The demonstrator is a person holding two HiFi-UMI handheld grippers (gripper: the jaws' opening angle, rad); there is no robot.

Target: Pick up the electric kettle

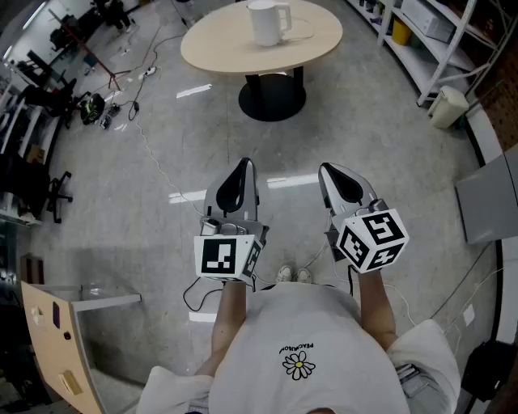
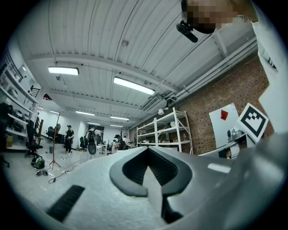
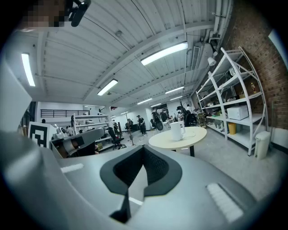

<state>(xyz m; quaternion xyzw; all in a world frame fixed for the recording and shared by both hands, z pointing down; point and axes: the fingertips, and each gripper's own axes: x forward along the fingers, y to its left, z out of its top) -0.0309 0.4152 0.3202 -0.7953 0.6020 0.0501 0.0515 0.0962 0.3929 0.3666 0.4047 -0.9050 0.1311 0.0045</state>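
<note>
Both left tongs (image 1: pixel 243 166) and right tongs (image 1: pixel 330 171) are closed, empty, well short of the kettle (image 1: pixel 268 23).

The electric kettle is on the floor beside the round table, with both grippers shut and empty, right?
No. The electric kettle stands on the round table, not on the floor; the head view shows it. The left gripper and right gripper are shut and empty.

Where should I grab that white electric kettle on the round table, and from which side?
Grip the loop handle of the white electric kettle, upright on the round beige table. It juts toward the white metal shelving, so probably come in from that side.
</note>
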